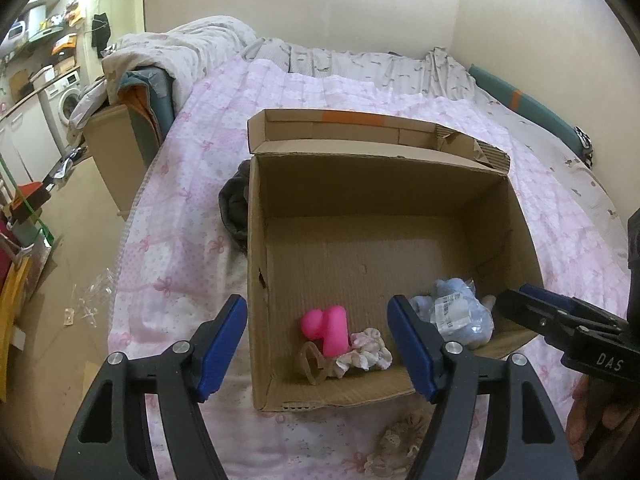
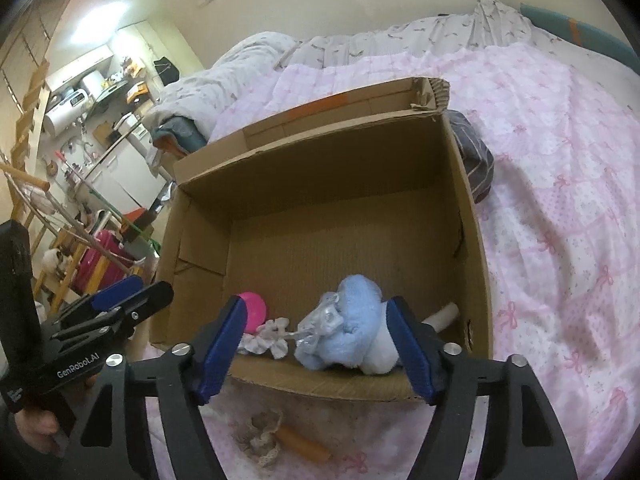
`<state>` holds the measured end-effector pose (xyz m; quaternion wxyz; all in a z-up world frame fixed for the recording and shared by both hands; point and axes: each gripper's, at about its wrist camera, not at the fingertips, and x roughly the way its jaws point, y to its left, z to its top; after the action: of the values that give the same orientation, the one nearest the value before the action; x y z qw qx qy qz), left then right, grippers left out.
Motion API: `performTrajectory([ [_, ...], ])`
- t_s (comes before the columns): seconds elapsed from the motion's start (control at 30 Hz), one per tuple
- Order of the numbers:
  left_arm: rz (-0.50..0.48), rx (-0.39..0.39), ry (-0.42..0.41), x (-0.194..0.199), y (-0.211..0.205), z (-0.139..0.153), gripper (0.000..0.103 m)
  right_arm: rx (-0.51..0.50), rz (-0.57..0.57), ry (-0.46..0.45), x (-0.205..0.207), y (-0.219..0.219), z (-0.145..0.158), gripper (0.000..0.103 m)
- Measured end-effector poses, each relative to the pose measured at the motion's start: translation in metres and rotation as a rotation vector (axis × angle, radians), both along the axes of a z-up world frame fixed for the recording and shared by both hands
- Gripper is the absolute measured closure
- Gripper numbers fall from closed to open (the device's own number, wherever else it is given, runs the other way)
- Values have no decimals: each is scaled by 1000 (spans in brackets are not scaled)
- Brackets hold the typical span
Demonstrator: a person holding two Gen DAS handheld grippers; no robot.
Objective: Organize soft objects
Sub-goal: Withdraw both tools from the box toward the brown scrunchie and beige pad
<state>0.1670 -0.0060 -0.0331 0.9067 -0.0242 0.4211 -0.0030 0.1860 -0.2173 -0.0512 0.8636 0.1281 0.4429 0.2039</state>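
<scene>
1. Pink patchwork quilt with little bow prints, spread over the whole bed, grey-white bedding bunched up at the far end.
2. Open cardboard box sitting on the quilt, flaps up at the back, most of the floor bare.
3. Dark grey bundle of cloth tucked against the box's outer left wall, touching it; a striped dark cloth against the outer right wall in the right wrist view.
4. Left gripper hanging above the near edge of the box, jaws spread wide, nothing between them.
5. Right gripper hanging above the near right part of the box, jaws spread too, blue plush framed between them but can't see any contact.
6. Light blue plush toy in the near right corner of the box, crinkly clear plastic stuck to its front.
7. Hot pink soft toy inside near the front wall, left of the plush.
8. White frilly scrunchie just beside the pink toy, touching it on the right.
9. Beige lace scrunchie outside on the quilt, just in front of the box, with an orange tube-ish thing next to it.
</scene>
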Motion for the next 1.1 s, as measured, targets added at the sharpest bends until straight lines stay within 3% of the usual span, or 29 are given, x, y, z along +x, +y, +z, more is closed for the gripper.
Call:
performTrajectory([
  [0.3,0,13,-25,-5,-2,6,33,-7,9,-6,-1,3,1,26],
  [0.5,-4,23,-44,-15,-4,14,33,-75,-22,-106,-13,2,16,26],
  [1.1,33,44,-28,-75,6,18,33,-36,-46,-33,-66,-12,24,26],
])
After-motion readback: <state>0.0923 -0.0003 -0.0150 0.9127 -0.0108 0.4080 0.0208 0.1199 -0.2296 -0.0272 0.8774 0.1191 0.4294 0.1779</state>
